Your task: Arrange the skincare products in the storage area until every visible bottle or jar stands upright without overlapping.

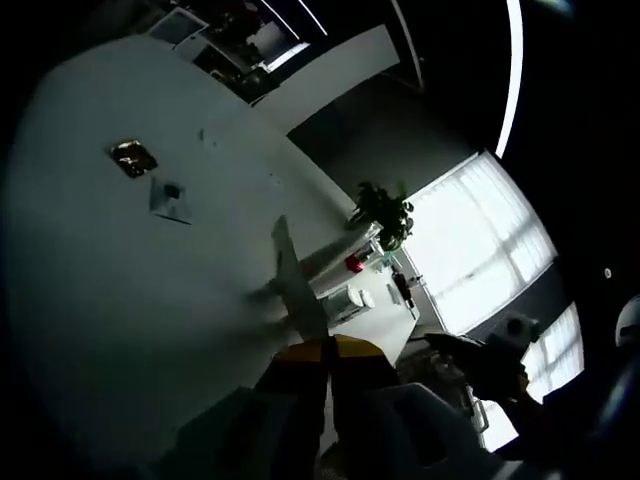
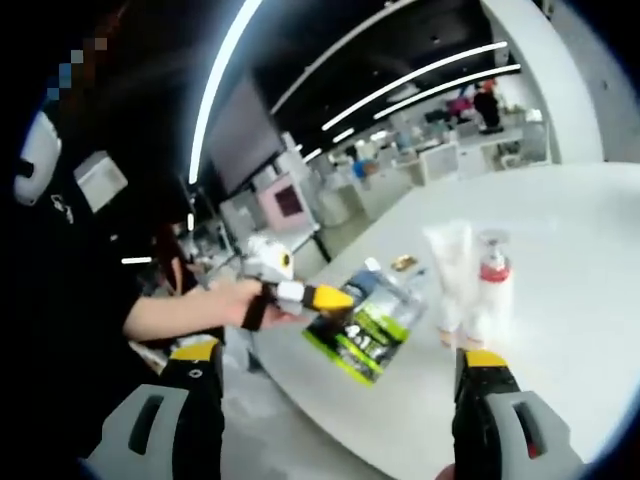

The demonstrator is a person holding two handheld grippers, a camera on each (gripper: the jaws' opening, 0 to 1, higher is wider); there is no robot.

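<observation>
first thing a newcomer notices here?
In the right gripper view, the left gripper, held in a person's hand, sits beside a green-and-black packet on the white table, with a white tube and red-collared bottle standing just beyond. The right gripper is open.

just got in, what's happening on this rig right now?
A person is holding a two-jaw gripper in each hand beside a white table. In the right gripper view, the right gripper is open and empty, short of the items. The left gripper reaches in, held by the person's hand, near a green-and-clear package lying flat. A white tube and a red-collared bottle stand upright close together. In the left gripper view its jaws look closed, pointing away from the products.
</observation>
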